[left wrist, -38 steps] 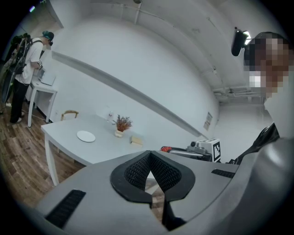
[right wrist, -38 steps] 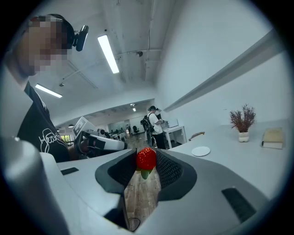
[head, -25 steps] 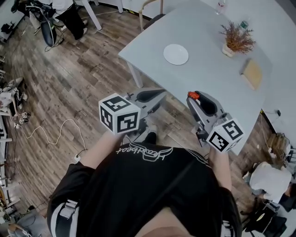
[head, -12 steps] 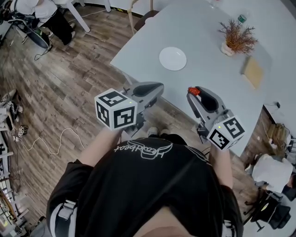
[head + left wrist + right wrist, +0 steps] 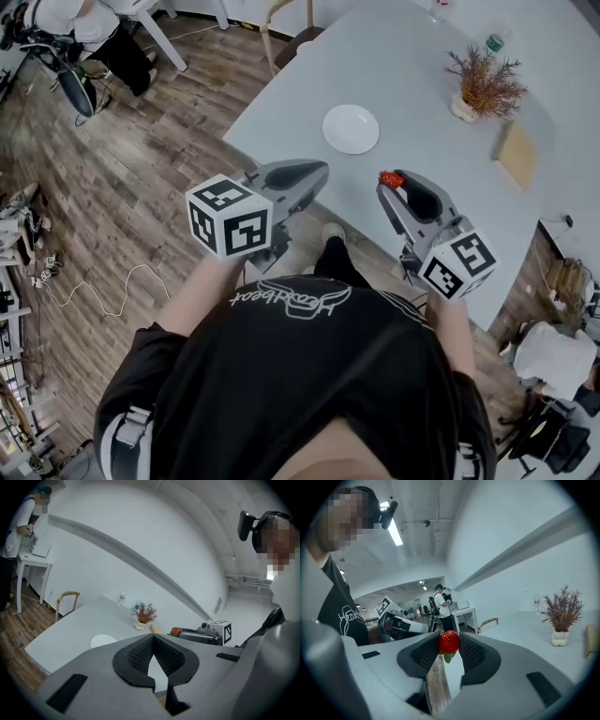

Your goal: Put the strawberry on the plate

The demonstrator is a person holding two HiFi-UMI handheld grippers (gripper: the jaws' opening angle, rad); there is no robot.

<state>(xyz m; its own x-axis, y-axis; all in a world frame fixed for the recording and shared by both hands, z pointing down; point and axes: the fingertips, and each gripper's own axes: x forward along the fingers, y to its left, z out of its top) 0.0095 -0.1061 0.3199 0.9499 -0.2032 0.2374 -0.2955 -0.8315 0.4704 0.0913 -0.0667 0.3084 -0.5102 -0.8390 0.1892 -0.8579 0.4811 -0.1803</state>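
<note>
A red strawberry with a green stem sits pinched between the pads of my right gripper, which is shut on it. From the head view, the strawberry hangs at the right gripper tips over the near edge of the pale table. The white plate lies on the table, beyond and to the left of it. My left gripper is shut and empty, level with the table's near corner. In the left gripper view the plate shows past the left gripper.
A dried plant in a small pot and a tan block stand at the table's far right, a bottle behind them. A chair is at the far side. People stand by a white desk. Wood floor lies below.
Both grippers have come closer to the table and the plate, the strawberry still in the right one. The person has stepped forward.
</note>
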